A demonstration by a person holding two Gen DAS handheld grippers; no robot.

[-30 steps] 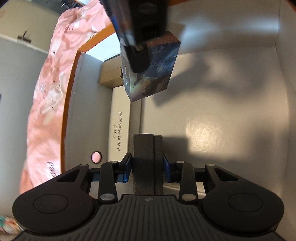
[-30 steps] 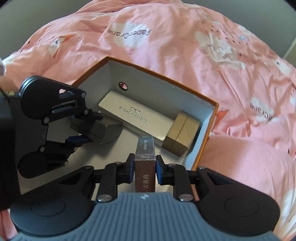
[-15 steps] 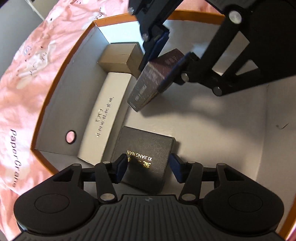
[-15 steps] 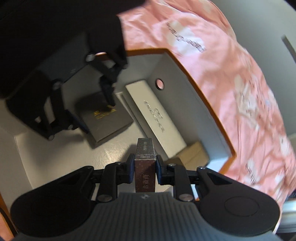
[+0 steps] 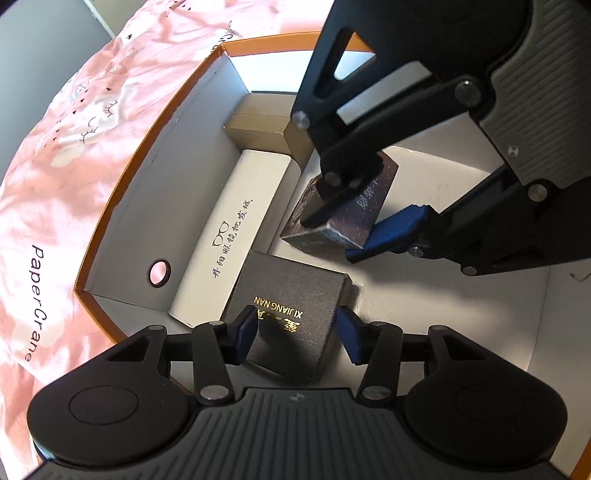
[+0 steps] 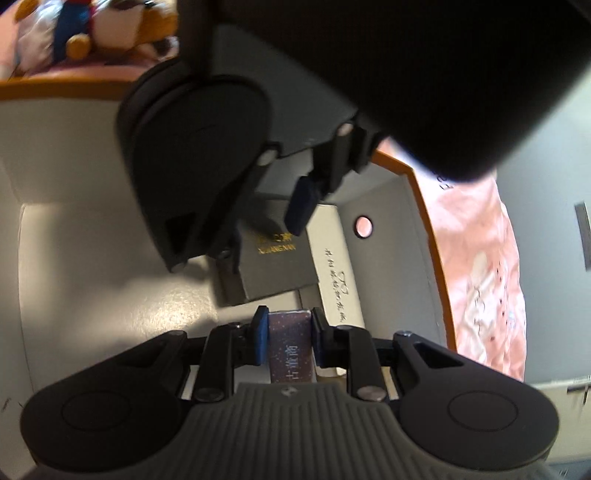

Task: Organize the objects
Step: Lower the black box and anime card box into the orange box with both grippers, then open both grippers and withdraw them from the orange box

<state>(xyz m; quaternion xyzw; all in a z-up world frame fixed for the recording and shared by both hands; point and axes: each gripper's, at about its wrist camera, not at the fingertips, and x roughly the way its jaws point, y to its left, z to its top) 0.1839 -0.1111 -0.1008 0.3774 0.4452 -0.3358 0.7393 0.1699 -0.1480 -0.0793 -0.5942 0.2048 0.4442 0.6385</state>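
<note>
A black box with gold lettering point(image 5: 291, 314) lies on the floor of the orange-rimmed white box point(image 5: 122, 192). My left gripper point(image 5: 293, 334) is open, its jaws apart on either side of the black box. My right gripper point(image 6: 287, 339) holds a dark purple starry box point(image 6: 290, 345) between its pads; in the left wrist view that box point(image 5: 345, 210) leans on the box floor beside the white glasses case point(image 5: 236, 229). The right jaws look slightly parted around it.
A gold-brown box point(image 5: 262, 125) stands in the far corner past the glasses case. The pink bedsheet point(image 5: 55, 155) surrounds the big box. A plush toy point(image 6: 85, 29) lies beyond the rim. The box wall has a round finger hole point(image 5: 159, 272).
My left gripper let go of the black box, set it down and drew back. My right gripper lowered the purple box to the floor beside the glasses case.
</note>
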